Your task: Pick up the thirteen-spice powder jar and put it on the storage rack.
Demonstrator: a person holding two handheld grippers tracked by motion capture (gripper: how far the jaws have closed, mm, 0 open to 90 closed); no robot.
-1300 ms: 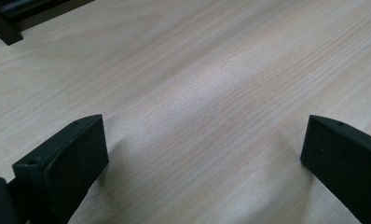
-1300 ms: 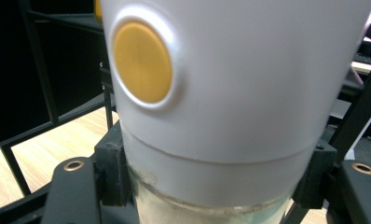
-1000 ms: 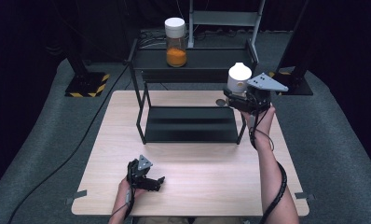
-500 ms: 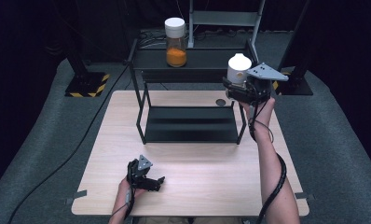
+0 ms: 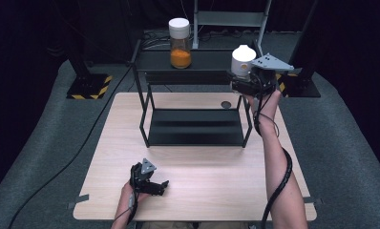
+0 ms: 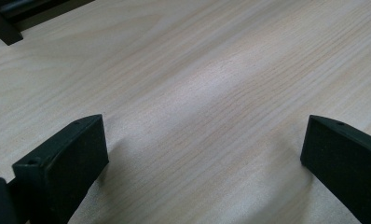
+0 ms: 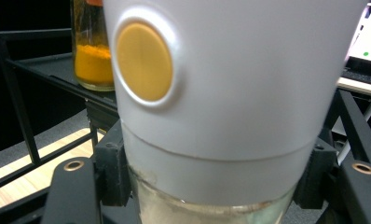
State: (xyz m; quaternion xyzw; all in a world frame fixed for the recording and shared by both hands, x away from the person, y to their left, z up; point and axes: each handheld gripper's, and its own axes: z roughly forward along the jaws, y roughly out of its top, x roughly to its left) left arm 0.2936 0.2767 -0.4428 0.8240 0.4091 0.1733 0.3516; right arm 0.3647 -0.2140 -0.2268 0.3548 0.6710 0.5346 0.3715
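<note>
White-capped jar (image 5: 243, 61) sits clamped between the jaws of the right gripper (image 5: 248, 86), raised beside the top shelf of the black rack (image 5: 197, 61), while the left gripper (image 5: 149, 180) rests on the worktop (image 5: 197, 181), jaws apart.

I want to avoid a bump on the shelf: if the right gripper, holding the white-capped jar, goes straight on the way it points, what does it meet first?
Probably the jar of orange powder on the rack's top shelf, beyond the held jar; depth is unclear.
</note>
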